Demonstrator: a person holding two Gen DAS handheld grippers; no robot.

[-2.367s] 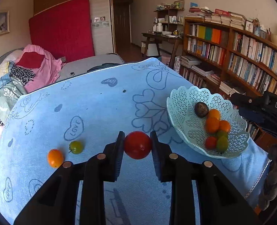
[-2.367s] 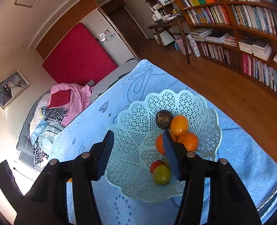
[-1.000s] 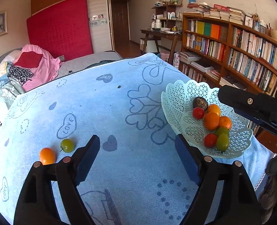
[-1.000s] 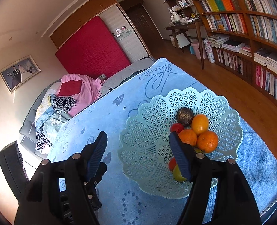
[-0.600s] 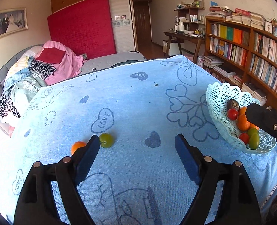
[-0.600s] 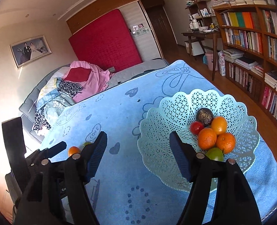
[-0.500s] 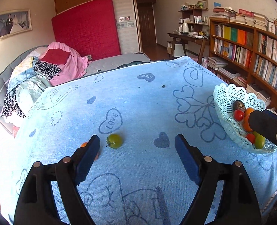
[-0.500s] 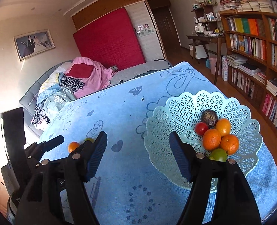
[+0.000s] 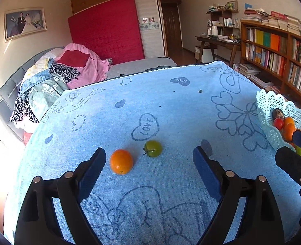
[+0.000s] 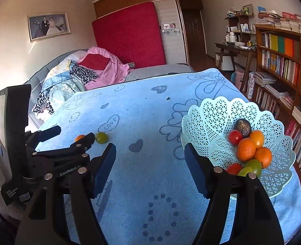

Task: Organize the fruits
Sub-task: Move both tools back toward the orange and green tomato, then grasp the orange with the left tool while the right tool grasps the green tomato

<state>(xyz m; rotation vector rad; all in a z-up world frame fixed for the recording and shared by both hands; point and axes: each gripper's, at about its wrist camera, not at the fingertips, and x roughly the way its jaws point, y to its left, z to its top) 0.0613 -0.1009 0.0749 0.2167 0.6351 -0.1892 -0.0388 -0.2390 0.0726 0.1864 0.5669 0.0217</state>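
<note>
Two fruits lie loose on the blue towel that covers my bench: an orange fruit, round, glossy and bright orange, and a green tomato, smaller, dull green with a dark stem scar. They sit just beside each other without touching, next to a printed "LOVE" heart.

My left tongs stand wide with nothing gripped (their jaws have just been opening further), and both loose fruits show in the gap, the orange one nearest the left pad.

My right tongs stand fairly wide too, holding nothing, over bare towel.

The rest of the fruit is heaped in the pale mint lattice basket at the right edge of the bench: a dark, wrinkled round fruit at the back, a small red tomato touching it, three orange fruits packed together, and in front a green fruit and another red one, partly hidden by my right tong finger.
</note>
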